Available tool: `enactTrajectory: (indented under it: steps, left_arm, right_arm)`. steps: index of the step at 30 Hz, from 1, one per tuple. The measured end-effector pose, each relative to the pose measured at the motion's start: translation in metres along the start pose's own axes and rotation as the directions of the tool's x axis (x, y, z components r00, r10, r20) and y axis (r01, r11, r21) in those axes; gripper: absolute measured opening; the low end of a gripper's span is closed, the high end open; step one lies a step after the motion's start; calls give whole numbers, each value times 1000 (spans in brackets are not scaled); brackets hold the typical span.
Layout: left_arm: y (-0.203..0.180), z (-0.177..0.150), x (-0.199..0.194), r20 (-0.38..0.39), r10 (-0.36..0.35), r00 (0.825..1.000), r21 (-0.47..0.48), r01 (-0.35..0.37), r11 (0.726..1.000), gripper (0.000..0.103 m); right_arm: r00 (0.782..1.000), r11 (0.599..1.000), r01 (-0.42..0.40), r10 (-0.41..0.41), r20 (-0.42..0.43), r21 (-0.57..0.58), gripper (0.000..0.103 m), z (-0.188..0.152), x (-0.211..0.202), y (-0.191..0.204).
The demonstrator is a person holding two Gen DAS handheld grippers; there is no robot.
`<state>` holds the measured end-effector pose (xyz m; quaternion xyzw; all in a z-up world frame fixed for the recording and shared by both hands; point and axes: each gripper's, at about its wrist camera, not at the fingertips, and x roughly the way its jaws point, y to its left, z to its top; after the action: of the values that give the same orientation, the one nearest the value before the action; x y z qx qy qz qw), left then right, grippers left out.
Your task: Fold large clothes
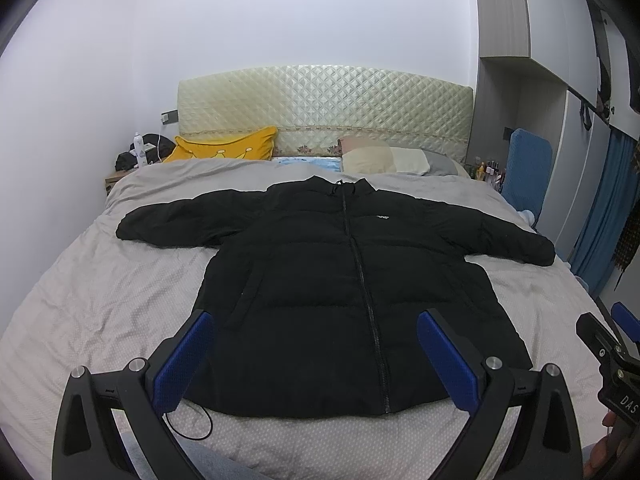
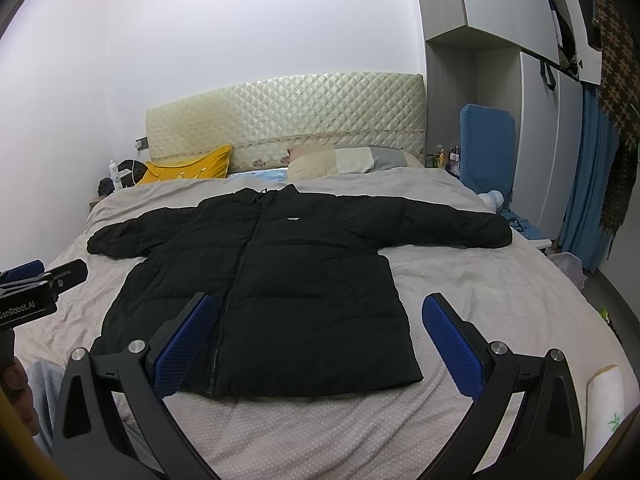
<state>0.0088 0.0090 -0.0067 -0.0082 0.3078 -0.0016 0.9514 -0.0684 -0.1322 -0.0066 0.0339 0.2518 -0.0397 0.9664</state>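
Observation:
A black puffer jacket (image 1: 320, 280) lies flat and zipped, front up, on the grey bed cover (image 1: 100, 300), both sleeves spread out sideways. It also shows in the right wrist view (image 2: 280, 280). My left gripper (image 1: 316, 328) is open and empty, held above the jacket's hem. My right gripper (image 2: 316, 316) is open and empty, above the hem's right corner. The right gripper's body shows at the left wrist view's right edge (image 1: 612, 352); the left gripper's body shows at the right wrist view's left edge (image 2: 36, 284).
A yellow pillow (image 1: 224, 148), a beige and grey pillow (image 1: 392, 160) and a quilted headboard (image 1: 320, 108) stand at the bed's far end. A blue chair (image 1: 524, 168) and wardrobe (image 2: 500, 100) stand to the right. A nightstand with a bottle (image 1: 138, 150) is at the left.

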Motion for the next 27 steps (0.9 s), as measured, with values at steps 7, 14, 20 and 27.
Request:
enactTrajectory:
  steps: [7, 14, 20, 27]
  left_arm:
    - [1, -2, 0, 4, -2, 1000, -4, 2, 1000, 102]
    - [4, 11, 1, 14, -11, 1000, 1, 11, 1000, 102]
    - [6, 40, -1, 31, -32, 999, -3, 32, 999, 102]
    - [12, 85, 2, 43, -72, 997, -18, 72, 997, 102]
  right_arm:
    - [1000, 1000, -4, 4, -5, 5, 103, -1, 3, 0]
    - [1000, 1000, -9, 9, 11, 14, 103, 8, 0, 1]
    - [999, 1000, -16, 14, 48, 25, 103, 37, -7, 3]
    - [996, 1000, -17, 18, 87, -6, 103, 76, -10, 14]
